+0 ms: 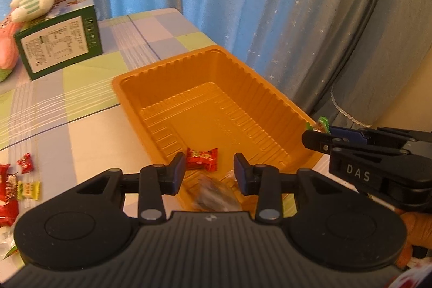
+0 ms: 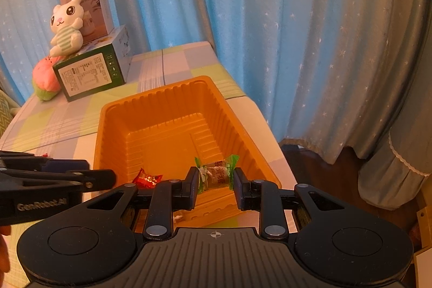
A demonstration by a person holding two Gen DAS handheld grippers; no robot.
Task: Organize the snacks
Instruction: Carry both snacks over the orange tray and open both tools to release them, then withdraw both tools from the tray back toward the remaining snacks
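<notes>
**Candy Poised Over Orange Tray**

The right gripper (image 2: 215, 184) clamps a green-wrapped candy (image 2: 216, 173) above the orange plastic tray (image 2: 113, 109). The left gripper (image 1: 210, 172), fingers apart, hovers over a blurred dark-wrapped candy (image 1: 213, 196). A red-wrapped candy (image 1: 202, 158) lies inside.

You see both fisheye views in warm, soft indoor light, fairly bright, with an orange-pink cast. The blue curtain (image 2: 270, 18) glows as daylight passes through it. Straight lines bow toward the edges, and the corners darken to black. A dark wrapped snack (image 1: 213, 195) under the near fingers looks smeared and blurred. Shadows are faint; there is no harsh glare.
</notes>
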